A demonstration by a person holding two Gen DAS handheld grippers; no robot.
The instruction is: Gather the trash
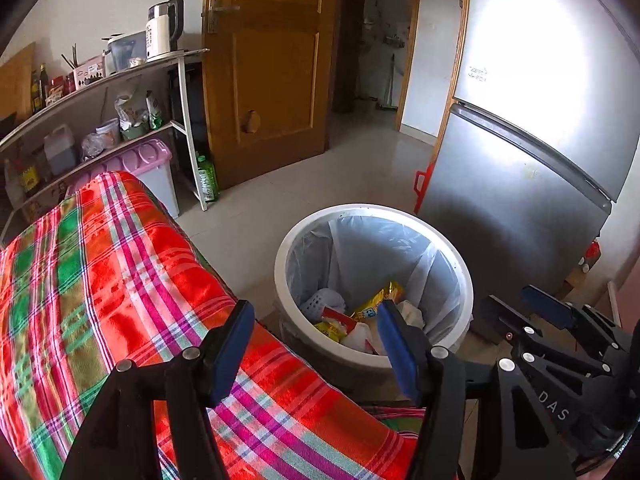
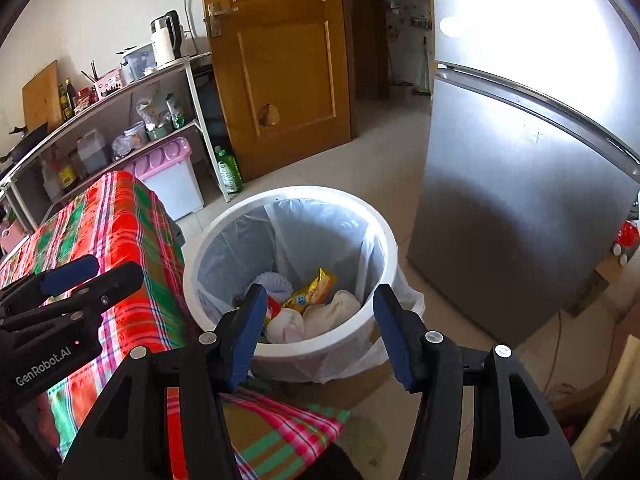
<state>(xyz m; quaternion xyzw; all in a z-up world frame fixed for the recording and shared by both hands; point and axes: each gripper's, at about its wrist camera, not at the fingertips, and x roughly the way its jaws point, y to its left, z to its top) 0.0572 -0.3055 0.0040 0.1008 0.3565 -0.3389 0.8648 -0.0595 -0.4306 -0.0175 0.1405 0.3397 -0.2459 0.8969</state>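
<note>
White trash bin (image 1: 280, 264), lined with a translucent plastic bag (image 1: 360, 248), standing on the tiled floor (image 1: 304, 184) between the bench draped in a red, green and pink plaid cloth (image 1: 120, 280) and the grey refrigerator (image 1: 520, 208). The collected trash (image 1: 360, 316) lies at the bottom of the bin: a yellow snack wrapper (image 2: 316, 286), a red-and-yellow packet (image 1: 332, 320), crumpled white tissue (image 2: 332, 312) and a pale knobbly item (image 2: 272, 282).

Left gripper (image 1: 316, 352): fingers spread apart with nothing between them. One blue pad hangs over the cloth edge, the other over the near rim of the bin. The trash lies beyond and below the fingertips, untouched.

Right gripper (image 2: 320, 332): fingers likewise released and empty, framing the near rim of the bin. In the right wrist view the trash appears in the gap between the two pads but sits well below them, inside the liner; neither pad makes contact. The same gripper shows at the right edge of the left wrist view, beside the bin.

Background: a wooden door (image 2: 280, 60), a shelf unit (image 2: 120, 120) carrying a kettle (image 2: 166, 40), bottles and jars, a pink-lidded box (image 2: 168, 176) and a green bottle (image 2: 230, 172) on the floor.
</note>
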